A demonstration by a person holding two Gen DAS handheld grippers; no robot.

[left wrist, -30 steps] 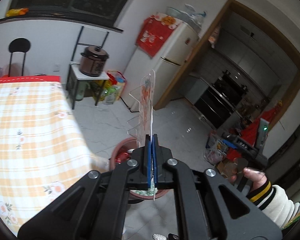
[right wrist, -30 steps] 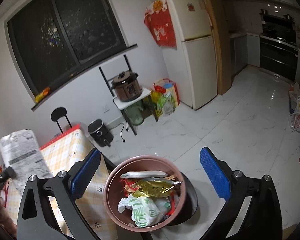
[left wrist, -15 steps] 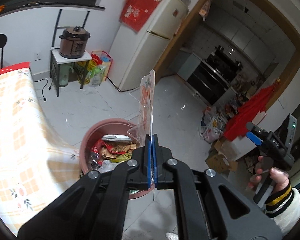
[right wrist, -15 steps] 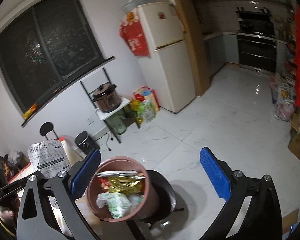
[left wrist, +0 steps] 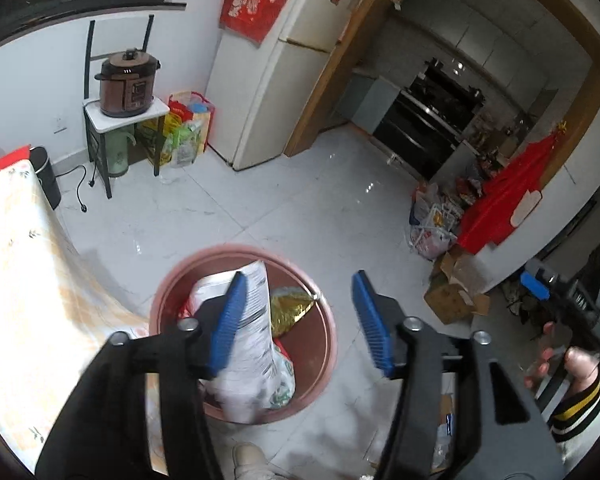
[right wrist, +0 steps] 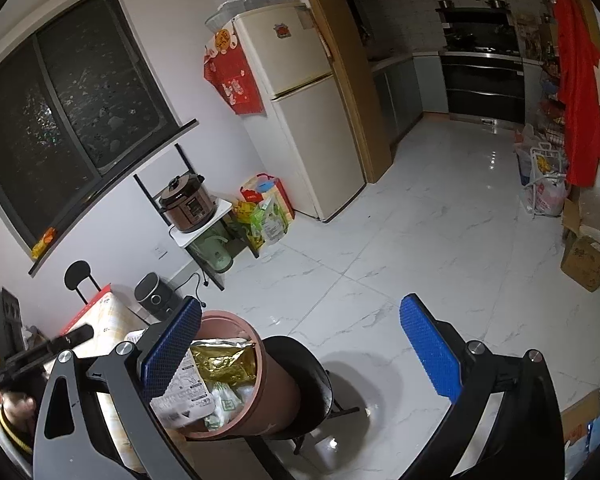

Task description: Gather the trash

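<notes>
A round pink trash bin [left wrist: 324,320] stands on a dark stool by the table and holds wrappers. A white printed plastic wrapper [left wrist: 252,344] lies on top of the trash, beside a gold foil wrapper [left wrist: 290,310]. My left gripper [left wrist: 300,320] is open above the bin and holds nothing. My right gripper [right wrist: 300,354] is open and empty to the right of the bin [right wrist: 276,388]; the white wrapper [right wrist: 184,396] and gold wrapper [right wrist: 222,360] show there too.
A table with a yellow checked cloth [left wrist: 16,288] is left of the bin. A fridge [left wrist: 276,64], a rack with a pressure cooker [left wrist: 126,84] and bags stand along the wall. Cardboard boxes [left wrist: 454,300] and bags lie at the right.
My left gripper swung over the bin, opened and let go of the white wrapper, which now lies in the bin. My right gripper drew away to the right, still open.
</notes>
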